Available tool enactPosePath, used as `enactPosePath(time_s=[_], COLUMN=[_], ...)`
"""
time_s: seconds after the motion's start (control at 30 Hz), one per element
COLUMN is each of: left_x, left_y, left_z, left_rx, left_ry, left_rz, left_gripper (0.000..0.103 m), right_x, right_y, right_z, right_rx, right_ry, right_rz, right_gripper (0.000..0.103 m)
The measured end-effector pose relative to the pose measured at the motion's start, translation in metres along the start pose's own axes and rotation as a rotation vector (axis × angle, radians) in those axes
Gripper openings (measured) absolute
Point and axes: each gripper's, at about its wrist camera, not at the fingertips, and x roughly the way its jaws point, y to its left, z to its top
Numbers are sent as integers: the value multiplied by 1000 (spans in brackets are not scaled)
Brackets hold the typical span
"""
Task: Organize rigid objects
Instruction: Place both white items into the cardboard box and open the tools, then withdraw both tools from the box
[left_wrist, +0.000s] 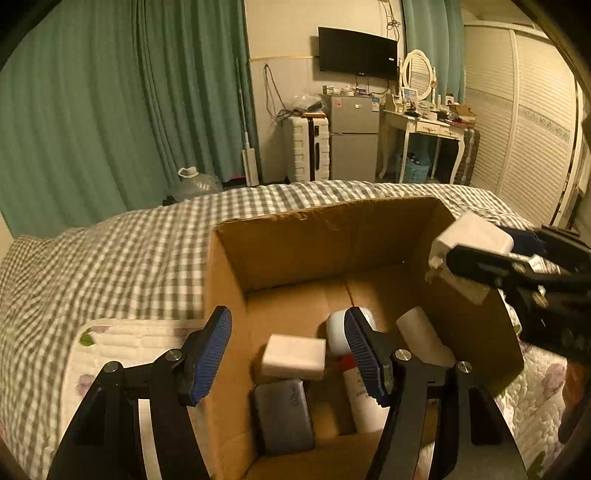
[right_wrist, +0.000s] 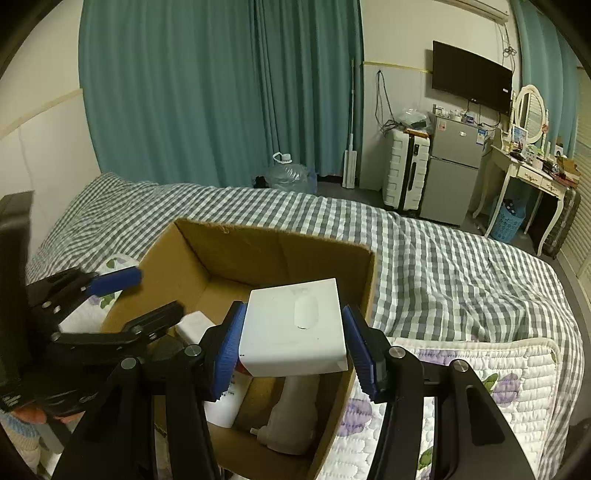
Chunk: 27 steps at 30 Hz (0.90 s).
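An open cardboard box (left_wrist: 325, 236) (right_wrist: 258, 243) stands on the bed. Inside lie a white block (left_wrist: 293, 356), a grey case (left_wrist: 284, 417), a white bottle with a red band (left_wrist: 360, 395) and a white roll (left_wrist: 424, 336). My left gripper (left_wrist: 288, 354) is open and empty over the box's near left wall; it also shows in the right wrist view (right_wrist: 147, 295). My right gripper (right_wrist: 293, 350) is shut on a white square box (right_wrist: 295, 325), held above the cardboard box's right side; it shows in the left wrist view (left_wrist: 472, 236) too.
The bed has a grey checked cover (right_wrist: 443, 266) and a white floral quilt (right_wrist: 461, 369). Beyond the bed are green curtains (right_wrist: 221, 92), a water jug (right_wrist: 288, 173), a white suitcase (right_wrist: 404, 173), a small fridge (right_wrist: 452, 170) and a dressing table (right_wrist: 532, 173).
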Motion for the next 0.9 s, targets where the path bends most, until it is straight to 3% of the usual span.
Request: enactPosePath(time_s=[0.4,0.43,0.5,0.53,0.9], left_x=[-24,-24,-26,-28,-113], left_y=[18,18,18,17,17], left_z=[-6,-6,-8,-8,-33], left_rx=[-38,-35,-35,-37,-90], left_ry=[-16,-19,-21,-20,-30], left_rz=[31,30,20,21,42], left_gripper=[66,66,66,66,67], right_x=[50,49,38,29,-99], right_y=[1,2,4,5,35], right_z=[11,10,9,8,-19], right_rx=[12,8,1,0,-5], right_ry=[39,38,10,-4,-28], right_rz=[-18,-13,-41,-46,-99], right_gripper=[54,60,78,79,81])
